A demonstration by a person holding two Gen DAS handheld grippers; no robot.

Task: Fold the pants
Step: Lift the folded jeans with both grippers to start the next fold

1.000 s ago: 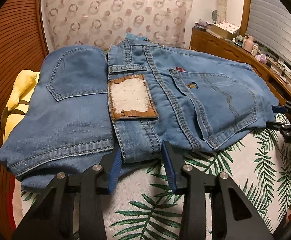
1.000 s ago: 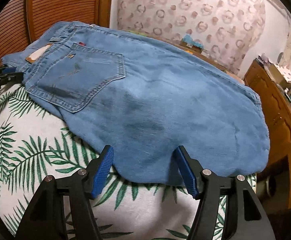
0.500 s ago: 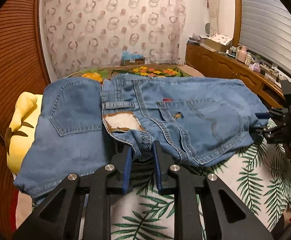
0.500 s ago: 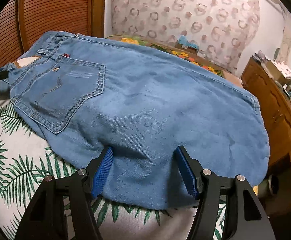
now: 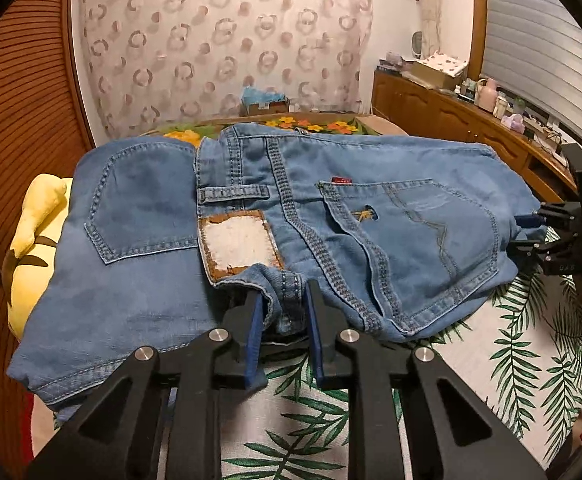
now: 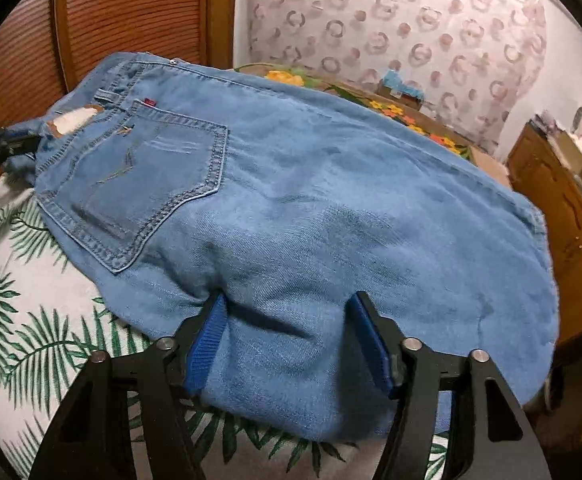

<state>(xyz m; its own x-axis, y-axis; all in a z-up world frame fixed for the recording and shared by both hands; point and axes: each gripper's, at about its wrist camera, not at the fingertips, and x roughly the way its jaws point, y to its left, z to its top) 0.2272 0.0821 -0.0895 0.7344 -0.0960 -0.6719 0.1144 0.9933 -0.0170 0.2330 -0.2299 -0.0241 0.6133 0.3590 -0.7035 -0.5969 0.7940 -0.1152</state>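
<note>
Blue jeans [image 5: 371, 208] lie on a leaf-print bed cover [image 5: 511, 360], back pockets up, with a worn leather patch [image 5: 239, 244] at the waistband. My left gripper [image 5: 281, 312] is shut on the bunched waistband and lifts it. In the right wrist view the jeans [image 6: 331, 184] spread wide. My right gripper [image 6: 287, 320] is open, its blue pads either side of the near denim edge, cloth bulging between them. The right gripper also shows in the left wrist view [image 5: 531, 232], at the jeans' right edge.
A second folded pair of jeans [image 5: 131, 232] lies left of the waistband, over a yellow cushion [image 5: 39, 232]. A wooden slatted wall [image 5: 19, 100] stands on the left. A wooden sideboard [image 5: 471, 120] with clutter runs along the right.
My left gripper closed on the waistband and raised it. My right gripper pushed further under the denim edge, staying open.
</note>
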